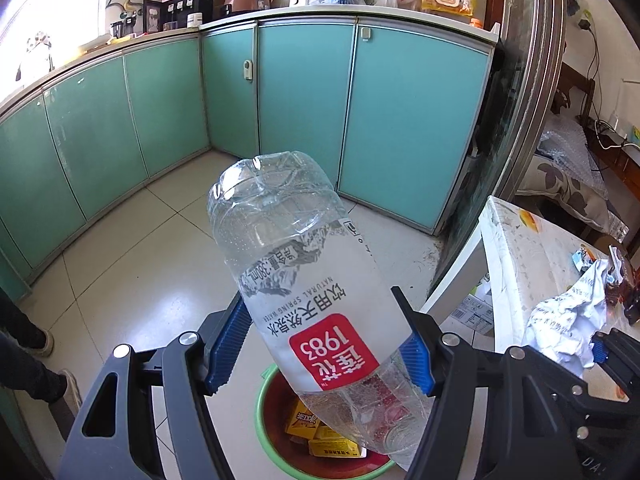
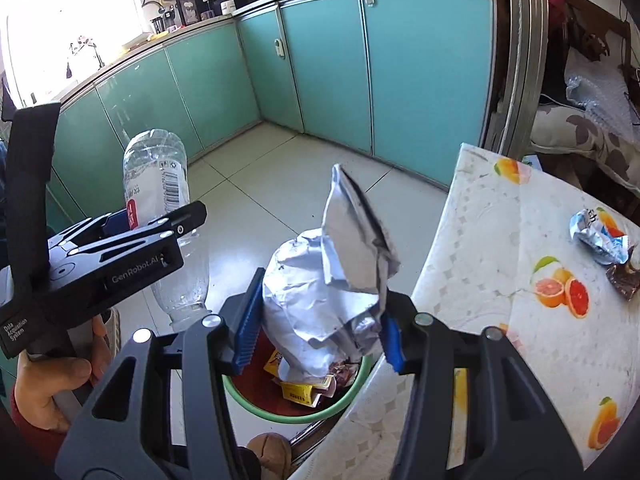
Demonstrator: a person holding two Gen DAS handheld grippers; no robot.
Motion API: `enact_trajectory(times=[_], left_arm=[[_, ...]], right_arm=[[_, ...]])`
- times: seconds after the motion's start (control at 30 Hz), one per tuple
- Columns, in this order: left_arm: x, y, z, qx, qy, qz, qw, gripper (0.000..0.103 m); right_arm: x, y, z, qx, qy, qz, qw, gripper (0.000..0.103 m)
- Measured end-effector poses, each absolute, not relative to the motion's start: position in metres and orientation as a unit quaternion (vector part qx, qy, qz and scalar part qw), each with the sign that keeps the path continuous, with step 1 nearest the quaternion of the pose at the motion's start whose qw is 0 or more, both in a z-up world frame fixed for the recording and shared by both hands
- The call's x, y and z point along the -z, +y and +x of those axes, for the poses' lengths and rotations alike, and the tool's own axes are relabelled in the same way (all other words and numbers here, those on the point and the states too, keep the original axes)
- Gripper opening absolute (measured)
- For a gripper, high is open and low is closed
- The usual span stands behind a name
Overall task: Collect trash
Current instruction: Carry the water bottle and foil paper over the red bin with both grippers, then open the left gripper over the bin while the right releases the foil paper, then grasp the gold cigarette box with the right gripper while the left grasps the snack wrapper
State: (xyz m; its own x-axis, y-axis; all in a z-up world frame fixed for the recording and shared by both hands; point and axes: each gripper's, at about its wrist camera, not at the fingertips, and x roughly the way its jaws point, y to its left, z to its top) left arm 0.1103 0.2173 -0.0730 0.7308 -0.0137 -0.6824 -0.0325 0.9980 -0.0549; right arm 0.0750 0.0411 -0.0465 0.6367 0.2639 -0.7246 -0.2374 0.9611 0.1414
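Note:
My left gripper (image 1: 320, 344) is shut on a clear empty water bottle (image 1: 304, 280) with a red and white label, held neck-down above the green-rimmed red trash basin (image 1: 264, 412). The bottle (image 2: 156, 184) and left gripper (image 2: 160, 224) also show in the right wrist view. My right gripper (image 2: 316, 324) is shut on a crumpled silver snack bag (image 2: 332, 280), held over the same basin (image 2: 288, 412), which holds yellow boxes and wrappers. The bag also shows in the left wrist view (image 1: 568, 320).
A table with a fruit-print cloth (image 2: 500, 280) stands right of the basin, with a crumpled foil wrapper (image 2: 600, 236) and a dark wrapper (image 2: 624, 280) on it. Teal cabinets (image 1: 304, 88) line the far walls. A person's shoes (image 1: 48, 360) are at left.

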Motion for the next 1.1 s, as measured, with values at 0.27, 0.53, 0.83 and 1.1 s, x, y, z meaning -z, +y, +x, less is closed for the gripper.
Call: enact_trajectory(times=[0.27, 0.53, 0.83, 1.1], left_arm=[[0.077, 0.216, 0.115, -0.01, 0.37, -0.026, 0.929, 0.065], [0.084, 0.212, 0.123, -0.015, 0.377, -0.022, 0.926, 0.065], [0.086, 0.216, 0.131, -0.036, 0.371, -0.034, 0.927, 0.086], [0.078, 0.197, 0.129, -0.008, 0.361, -0.031, 0.932, 0.091]], right_arm=[[0.06, 0.04, 0.075, -0.138, 0.418, 0.008, 0.898, 0.049], [0.062, 0.041, 0.077, -0.14, 0.418, -0.003, 0.897, 0.049], [0.071, 0.038, 0.076, -0.151, 0.428, 0.0, 0.891, 0.063], [0.051, 0.0, 0.061, -0.113, 0.395, -0.009, 0.912, 0.069]])
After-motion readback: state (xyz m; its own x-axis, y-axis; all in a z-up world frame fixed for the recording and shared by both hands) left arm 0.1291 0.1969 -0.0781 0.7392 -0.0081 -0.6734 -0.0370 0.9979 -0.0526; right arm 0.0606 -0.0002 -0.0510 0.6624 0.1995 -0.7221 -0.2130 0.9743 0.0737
